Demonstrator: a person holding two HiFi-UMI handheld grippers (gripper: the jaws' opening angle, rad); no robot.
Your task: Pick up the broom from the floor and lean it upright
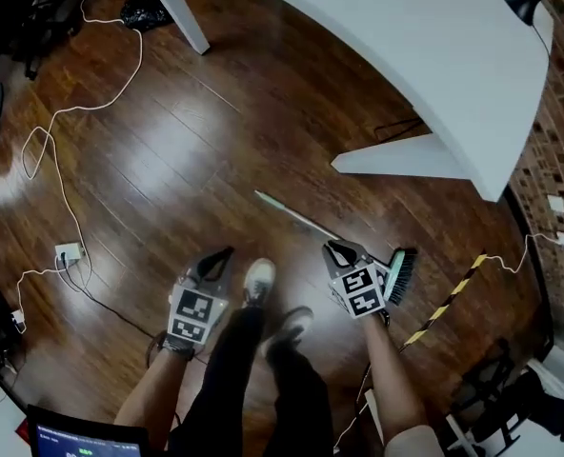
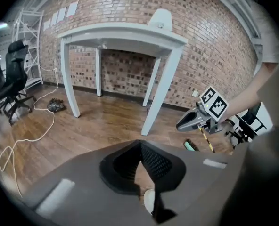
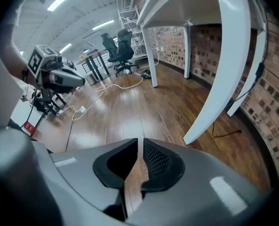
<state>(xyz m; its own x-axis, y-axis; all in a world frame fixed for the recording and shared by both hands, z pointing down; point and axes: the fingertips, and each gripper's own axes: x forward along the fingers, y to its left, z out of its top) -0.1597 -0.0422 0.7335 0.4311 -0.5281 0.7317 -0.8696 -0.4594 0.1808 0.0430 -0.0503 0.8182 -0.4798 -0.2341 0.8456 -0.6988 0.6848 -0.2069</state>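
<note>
Now both empty: left tongs tips together, right tongs slightly apart; broom lying on floor.

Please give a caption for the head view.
Broom lies on the wooden floor by the right gripper; left gripper hovers near a shoe.
</note>
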